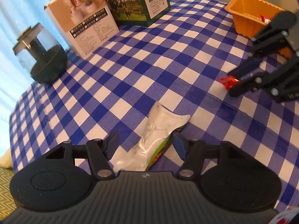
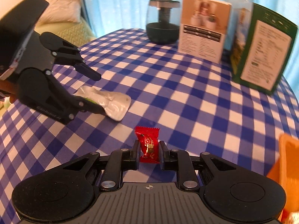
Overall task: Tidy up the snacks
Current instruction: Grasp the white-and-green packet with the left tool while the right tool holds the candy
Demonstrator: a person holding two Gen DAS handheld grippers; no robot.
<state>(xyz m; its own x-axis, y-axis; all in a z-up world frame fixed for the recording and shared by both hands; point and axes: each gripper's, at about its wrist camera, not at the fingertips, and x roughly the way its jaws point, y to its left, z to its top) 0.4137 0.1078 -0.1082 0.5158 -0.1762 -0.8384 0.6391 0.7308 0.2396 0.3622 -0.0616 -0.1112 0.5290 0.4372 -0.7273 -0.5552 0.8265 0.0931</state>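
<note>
A small red wrapped candy (image 2: 148, 145) is pinched upright between the pads of my right gripper (image 2: 149, 149), just above the blue-and-white checked tablecloth (image 2: 168, 85). The left wrist view shows the same right gripper (image 1: 231, 84) at the right edge, the red candy (image 1: 229, 81) sticking out of its tips. A white foil snack packet with a green edge (image 1: 158, 130) lies flat on the cloth. My left gripper (image 1: 145, 142) straddles it, its jaws standing apart on either side. In the right wrist view that left gripper (image 2: 98, 94) reaches over the packet (image 2: 114, 104).
An orange plastic tray (image 1: 248, 18) holding another red candy sits at the back right, also seen as the orange tray (image 2: 286, 158). At the back stand a white box (image 1: 82, 24), a green box (image 1: 138, 1) and a glass jar with a dark base (image 1: 41, 56).
</note>
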